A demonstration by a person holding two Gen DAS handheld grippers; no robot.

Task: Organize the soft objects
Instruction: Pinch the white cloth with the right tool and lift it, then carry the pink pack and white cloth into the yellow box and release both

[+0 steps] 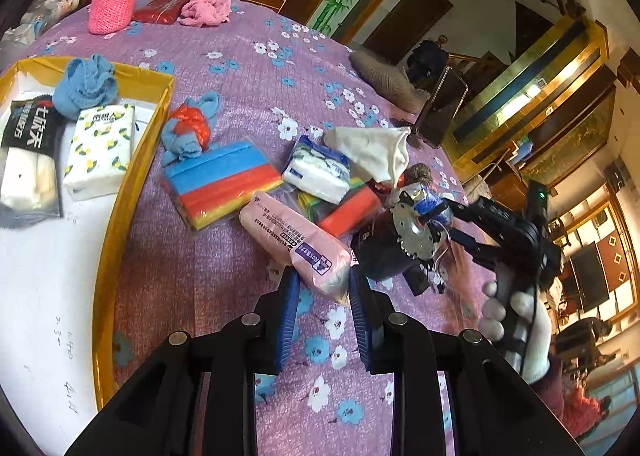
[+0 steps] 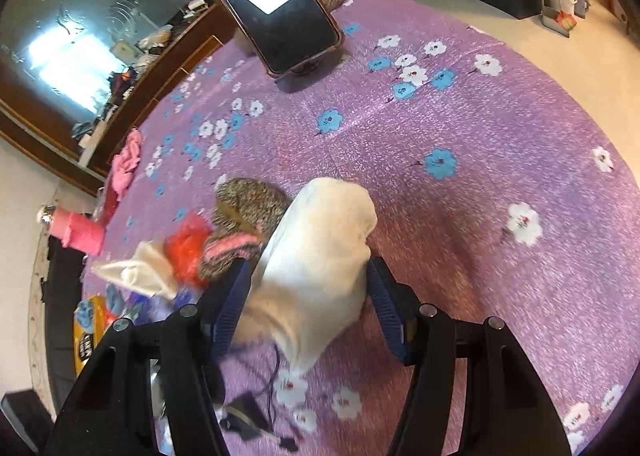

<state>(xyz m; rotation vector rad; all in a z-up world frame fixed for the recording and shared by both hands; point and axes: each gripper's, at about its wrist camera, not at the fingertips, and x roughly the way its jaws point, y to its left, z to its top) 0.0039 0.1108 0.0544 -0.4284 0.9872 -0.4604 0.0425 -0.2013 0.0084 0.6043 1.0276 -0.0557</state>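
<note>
Two packs gripped at once. Pink plastic-wrapped tissue pack (image 1: 294,242) pinched by its near end in the left gripper (image 1: 325,288), jaws drawn tight on the wrapper, rest of the pack jutting toward 11 o'clock over the purple flowered bedspread (image 1: 248,56). White soft cloth bundle (image 2: 320,256) squeezed between the half-spread jaws of the right gripper (image 2: 308,296), tail sagging toward 6 o'clock. Yellow-rimmed white tray (image 1: 132,172) at 9 o'clock of the pink pack, already holding two tissue packs and a blue cloth. Risks, as a judgement: end-only pinch on slick wrapper, so possible slipping or swinging; drooping cloth tail liable to snag the black cable (image 2: 272,384) beneath; right view blurred.
</note>
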